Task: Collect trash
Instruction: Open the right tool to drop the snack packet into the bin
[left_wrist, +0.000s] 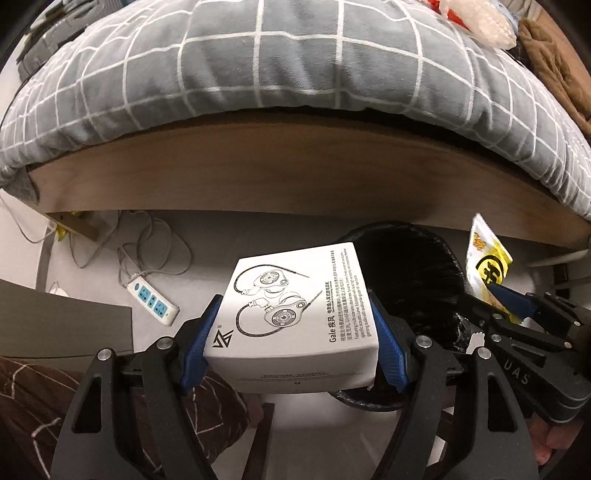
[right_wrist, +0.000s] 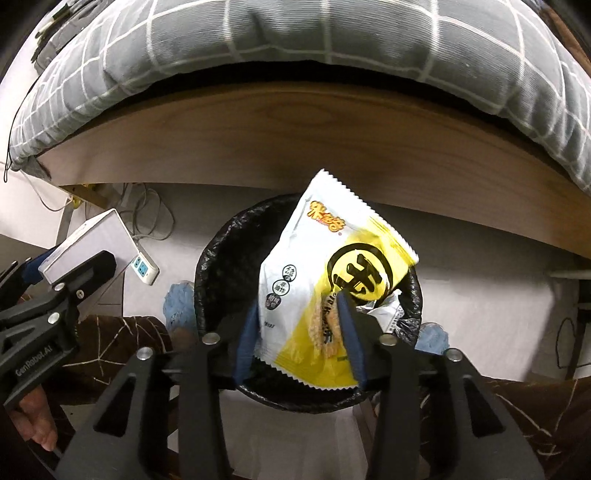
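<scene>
Over the bin: a crinkled plastic wrapper (right_wrist: 332, 280), white and yellow with zigzag-cut ends, stood tilted above the opening.
Right gripper (right_wrist: 298, 301): its ribbed blue pads (right_wrist: 349, 325) flanked the wrapper, the right one against its face; I could not tell whether they were pinching it.
Box (left_wrist: 291, 354): a white cardboard block with sharp edges, printed with line drawings of earphones, was beside the bin's rim and above the floor.
Left gripper (left_wrist: 295, 299): its blue pads were clamped on the box's two opposite sides.
Bin (right_wrist: 221, 266): round, lined with a glossy, wrinkled black bag, with crumpled silvery scrap inside near the right wall.
Floor (left_wrist: 207, 240): smooth and pale grey; a white power strip (left_wrist: 155, 304) with blue sockets lay left of the bin among looped thin cables.
Bed frame (right_wrist: 258, 147): a flat wood-grain board ran behind the bin.
Duvet (left_wrist: 258, 55): soft, puffy grey cloth with a white grid overhung the board.
Hand (right_wrist: 37, 435): fingers wrapped the left gripper's matte black handle.
</scene>
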